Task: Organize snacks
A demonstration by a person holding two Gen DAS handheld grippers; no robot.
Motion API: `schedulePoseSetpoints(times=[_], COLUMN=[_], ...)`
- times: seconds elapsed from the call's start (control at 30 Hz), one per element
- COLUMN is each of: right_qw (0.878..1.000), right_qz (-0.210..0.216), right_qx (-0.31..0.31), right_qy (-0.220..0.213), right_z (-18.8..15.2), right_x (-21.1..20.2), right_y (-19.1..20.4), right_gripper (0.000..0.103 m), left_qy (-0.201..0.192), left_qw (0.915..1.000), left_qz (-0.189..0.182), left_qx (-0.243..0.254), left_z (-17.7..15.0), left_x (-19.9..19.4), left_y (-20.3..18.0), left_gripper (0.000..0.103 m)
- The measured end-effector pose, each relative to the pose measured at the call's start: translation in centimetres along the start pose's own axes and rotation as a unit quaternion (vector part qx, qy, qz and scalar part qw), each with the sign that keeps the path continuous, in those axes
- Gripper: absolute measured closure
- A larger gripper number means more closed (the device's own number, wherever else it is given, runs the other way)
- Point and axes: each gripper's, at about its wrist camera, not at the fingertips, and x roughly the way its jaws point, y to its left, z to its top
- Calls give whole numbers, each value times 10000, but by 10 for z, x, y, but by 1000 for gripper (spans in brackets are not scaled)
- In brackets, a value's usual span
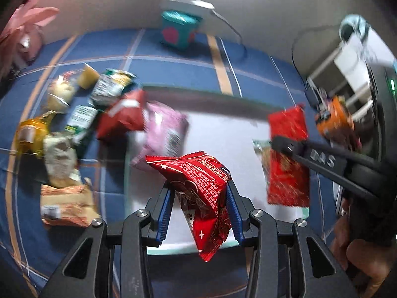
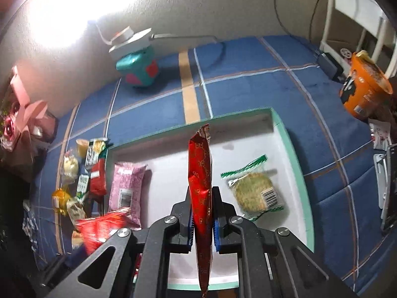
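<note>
- my left gripper pinches a crumpled red snack packet between its blue pads, the packet hanging over the near edge of the white tray.
- my right gripper has its jaws pressed on a flat red foil packet, held edge-on and upright above the middle of the tray; the left view shows the same packet at about 3 o'clock, gripped from the right.
- inside the tray, a pink packet lies at 9 o'clock against the left wall, and a round cracker in clear wrap with green trim lies at 3 o'clock of my right-hand packet.
- by my reading that makes two snacks placed and two in hand over the tray, not yet set down.
- outside the tray at 9 o'clock, a loose pile of snacks waits on the blue checked cloth: a red pouch, green-and-white sachets, yellow and pale wrapped pieces, a tan bag. i judge this the bulk of what is left.
- an orange cup stands well apart at 2 o'clock on the cloth; whether it belongs in the tray i cannot tell.
- a teal box sits at 11 o'clock near the wall, with a pink bow at the far left.
</note>
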Motion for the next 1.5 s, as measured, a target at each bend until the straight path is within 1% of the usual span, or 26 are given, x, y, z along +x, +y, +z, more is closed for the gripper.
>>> schedulePoseSetpoints(times=[0.07,0.23,0.3,0.33,0.37,0.47,0.63,0.7,0.73,0.77,0.8,0.83,1.0,1.07,1.1,1.17,1.2,1.27,1.37,1.5], right_qw=[9999,9990,9986,9984,9984,9983,9983,9982,9981,9979,9978,9976,9966,9961,9959,9955,9953,9951,9949,9948], right_qz=[11,-37,-84,-134,-155,-187,-226,-233,-251,-284,-325,-380,-583,-645,-670,-725,-751,-775,-803,-815], right_qx=[-54,-105,-102,-91,-84,-3,57,72,88,118,146,174,267,238,212,140,97,32,-23,-98], right_qy=[148,430,503,538,546,553,540,555,558,562,564,558,523,561,574,600,607,612,610,603], right_z=[-3,-9,-11,-12,-12,-12,-11,-11,-11,-11,-10,-10,-9,-9,-9,-9,-8,-9,-9,-12], right_x=[9,25,28,30,30,30,29,29,29,30,30,30,30,33,33,36,37,39,40,39], right_y=[3,4,4,3,3,-1,-4,-5,-6,-7,-9,-11,-19,-19,-18,-16,-15,-12,-9,-3], right_gripper=[90,90,89,89,89,86,85,83,77,64,57,44,40,36,32,25,24,20,17,15], left_qy=[154,296,350,360,362,336,346,342,321,295,259,191,77,27,0,-78,-120,-199,-324,-478], left_qw=[9999,9994,9992,9992,9991,9991,9991,9993,9994,9995,9996,9998,9994,9986,9980,9962,9951,9924,9863,9772], left_qz=[16,74,73,81,98,151,134,107,97,97,105,82,204,387,487,704,801,1004,1301,1608], left_qx=[75,164,171,168,171,215,182,137,101,70,42,-44,-258,-365,-403,-503,-564,-677,-957,-1303], left_z=[-3,-10,-12,-12,-13,-13,-12,-10,-9,-7,-6,-6,-1,2,2,4,5,7,10,12], left_x=[9,15,17,17,17,15,13,12,10,8,6,3,-3,-4,-4,-6,-7,-9,-13,-20], left_y=[-4,-10,-10,-10,-10,-10,-7,-5,-4,-2,0,3,16,24,26,35,41,50,70,95], left_gripper=[60,60,51,41,37,37,36,34,29,25,24,24,24,23,21,8,7,6,3,2])
